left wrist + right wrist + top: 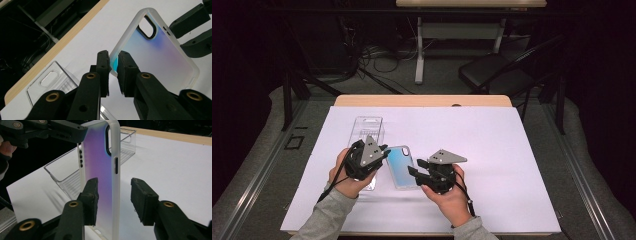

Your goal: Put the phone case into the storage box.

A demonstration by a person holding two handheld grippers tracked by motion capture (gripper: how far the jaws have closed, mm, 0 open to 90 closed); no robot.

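Jaws of the left gripper (113, 67) stand nearly together, pinching the frosted long edge of the phone case (160, 53) between their pads; in the left gripper view the rim passes between the two pads and a blue-green patch of the case's back shows in the narrow gap. In the high view this left gripper (382, 152) sits at the case's (402, 165) left edge, held by the person's left hand (347, 177).

The right gripper (113, 200) has its jaws spread wide apart. In the right gripper view the case (100, 170) rises edge-on between them, close against the left-hand pad and well clear of the other one; whether that near pad touches the case I cannot tell. In the high view the right gripper (414, 167) faces the case's right edge from the right hand (449, 197).

The case is translucent white at the rim with a back that shades from blue to violet, and it has a dark-ringed camera opening toward its far end. In the high view it lies between the two grippers.

Beyond the left gripper, on its far side from the case, lies a clear plastic tray (367, 132), part of it under the gripper and hand. In the right gripper view the same tray (67, 175) shows behind the case.

All rest over a white sheet (512, 150) covering the wooden table (422, 100), whose far edge shows past the sheet. A dark folding chair (497, 70) stands on the floor beyond the table.
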